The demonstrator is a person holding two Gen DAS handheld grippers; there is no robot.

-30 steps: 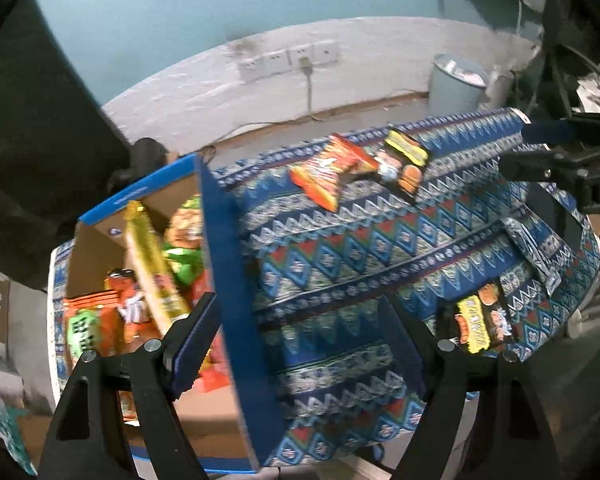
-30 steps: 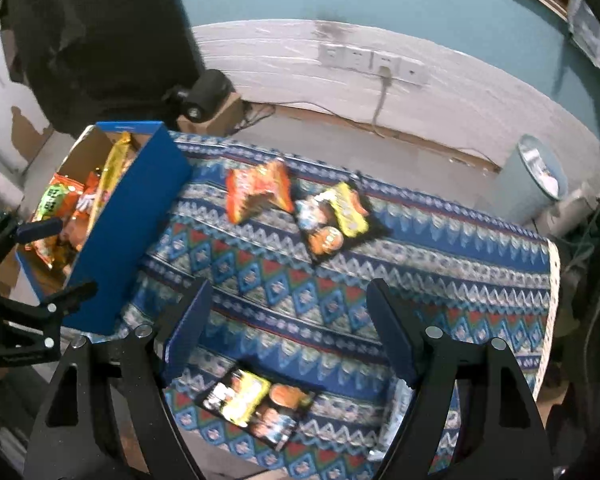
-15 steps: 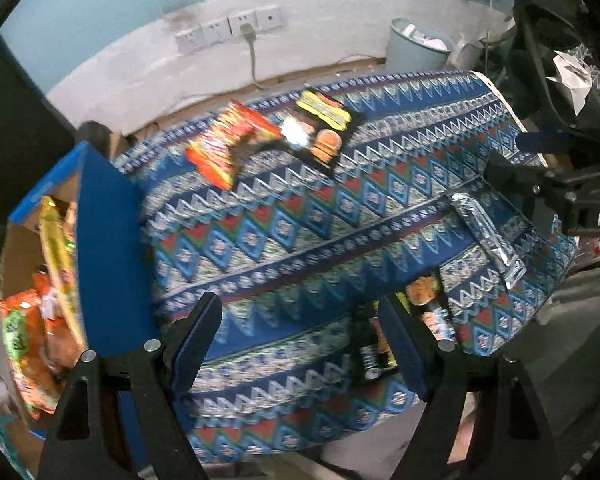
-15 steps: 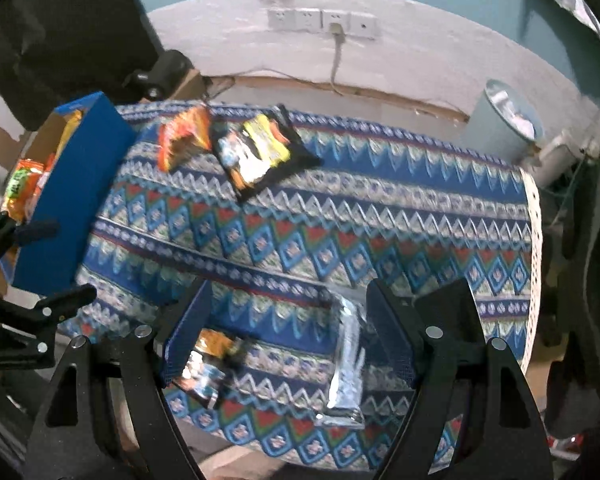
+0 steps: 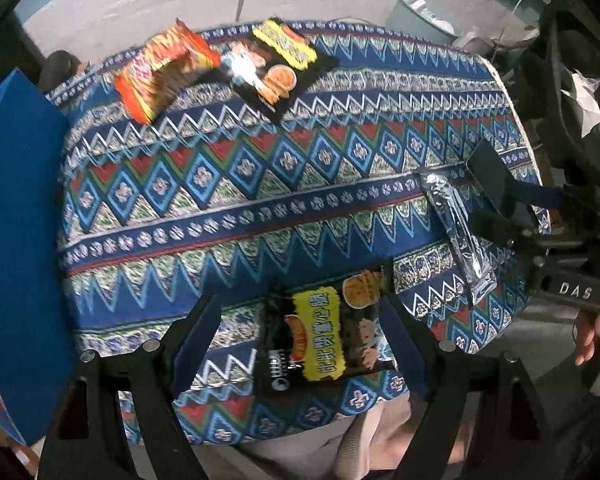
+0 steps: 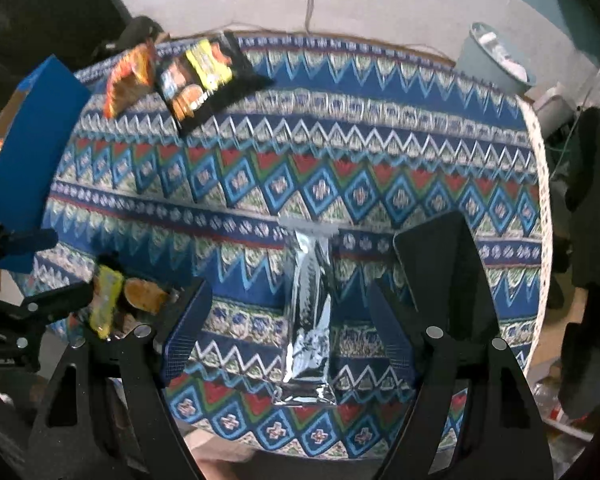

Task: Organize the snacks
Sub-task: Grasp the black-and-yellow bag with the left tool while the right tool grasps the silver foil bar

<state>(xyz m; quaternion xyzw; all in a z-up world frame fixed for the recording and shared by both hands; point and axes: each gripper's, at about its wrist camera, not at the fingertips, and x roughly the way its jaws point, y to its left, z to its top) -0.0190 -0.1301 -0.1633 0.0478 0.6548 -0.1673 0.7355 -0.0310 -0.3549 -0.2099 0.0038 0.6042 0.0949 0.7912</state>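
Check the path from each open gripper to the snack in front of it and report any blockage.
Nothing visible blocks either one. The left gripper is open around the black and yellow snack pack near the table's front edge. The right gripper is open with the silver packet lying between its fingers on the tablecloth.

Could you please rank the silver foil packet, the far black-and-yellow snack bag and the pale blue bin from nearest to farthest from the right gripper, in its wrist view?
1. Silver foil packet, between the right gripper fingers.
2. Black-and-yellow snack bag, far left on the tablecloth.
3. Pale blue bin, beyond the table, upper right.
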